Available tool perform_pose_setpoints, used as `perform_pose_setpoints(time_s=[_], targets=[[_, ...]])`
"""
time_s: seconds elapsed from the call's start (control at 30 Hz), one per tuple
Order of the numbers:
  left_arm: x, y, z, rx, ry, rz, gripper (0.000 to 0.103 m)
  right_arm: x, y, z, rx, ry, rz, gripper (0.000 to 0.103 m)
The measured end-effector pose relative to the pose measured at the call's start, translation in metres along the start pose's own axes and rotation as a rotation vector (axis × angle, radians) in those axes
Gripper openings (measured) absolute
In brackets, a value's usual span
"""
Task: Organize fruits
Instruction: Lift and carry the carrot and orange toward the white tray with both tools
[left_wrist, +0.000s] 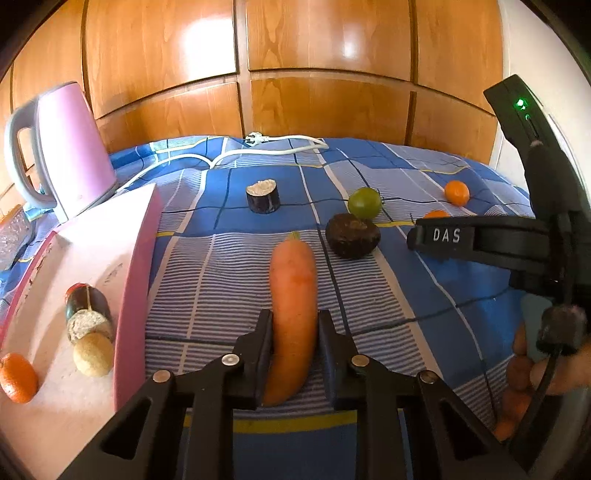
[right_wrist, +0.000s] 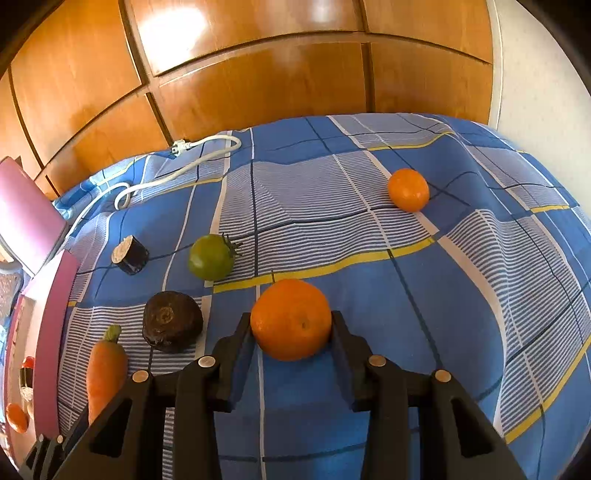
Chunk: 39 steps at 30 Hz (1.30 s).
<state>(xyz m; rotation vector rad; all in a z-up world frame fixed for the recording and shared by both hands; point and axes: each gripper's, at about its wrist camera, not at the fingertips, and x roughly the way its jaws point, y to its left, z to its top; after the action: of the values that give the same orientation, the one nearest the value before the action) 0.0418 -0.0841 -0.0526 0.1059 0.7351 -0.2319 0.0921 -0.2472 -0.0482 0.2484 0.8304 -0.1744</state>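
My left gripper (left_wrist: 294, 325) is shut on an orange carrot (left_wrist: 293, 314) that lies lengthwise on the blue checked cloth (left_wrist: 424, 295); the carrot also shows in the right wrist view (right_wrist: 105, 369). My right gripper (right_wrist: 291, 325) is shut on a large orange (right_wrist: 291, 319) just above the cloth. A pink-rimmed tray (left_wrist: 135, 280) at the left holds a small orange (left_wrist: 17, 376), a pale round fruit (left_wrist: 93, 354) and a dark cut piece (left_wrist: 86, 310). On the cloth lie a green tomato (right_wrist: 211, 257), a dark brown round fruit (right_wrist: 172, 320), a cut dark piece (right_wrist: 130, 254) and a second orange (right_wrist: 408, 190).
A pink kettle (left_wrist: 70, 147) stands behind the tray at the far left. A white power cord with plug (left_wrist: 258, 146) lies along the cloth's far edge. Wooden cupboard panels (left_wrist: 314, 74) close the back. The right gripper's body (left_wrist: 517, 240) shows at the right in the left wrist view.
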Motion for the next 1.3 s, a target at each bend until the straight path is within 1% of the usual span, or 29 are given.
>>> perform_pose_setpoints(time_s=[0.2,0.43,0.63,0.7,0.87,1.03,1.17,1.3], targets=[[-0.007,-0.002,-0.005,0.002,-0.009,-0.005,0.023,-0.006,0.003,-0.002,-0.007,0.007,-0.014,0.039],[-0.021,-0.008,-0.011,0.019,-0.038,-0.018,0.023,-0.012,-0.001,-0.005,0.034,0.019,0.017,0.038],[-0.039,-0.001,-0.01,-0.019,-0.077,-0.029,0.023,-0.021,-0.004,-0.01,0.074,0.024,0.064,0.038],[-0.047,0.004,-0.01,-0.039,-0.101,-0.031,0.023,-0.026,-0.003,-0.011,0.076,0.006,0.086,0.038],[-0.063,0.014,-0.01,-0.078,-0.147,-0.028,0.023,-0.04,0.006,-0.013,0.043,-0.045,0.147,0.038],[-0.073,0.027,-0.009,-0.13,-0.176,-0.023,0.023,-0.055,0.018,-0.015,-0.012,-0.098,0.203,0.038],[-0.083,0.043,-0.009,-0.202,-0.207,-0.007,0.023,-0.064,0.037,-0.019,-0.098,-0.128,0.255,0.038],[-0.096,0.066,-0.009,-0.291,-0.241,0.015,0.023,-0.072,0.056,-0.026,-0.183,-0.153,0.287,0.038]])
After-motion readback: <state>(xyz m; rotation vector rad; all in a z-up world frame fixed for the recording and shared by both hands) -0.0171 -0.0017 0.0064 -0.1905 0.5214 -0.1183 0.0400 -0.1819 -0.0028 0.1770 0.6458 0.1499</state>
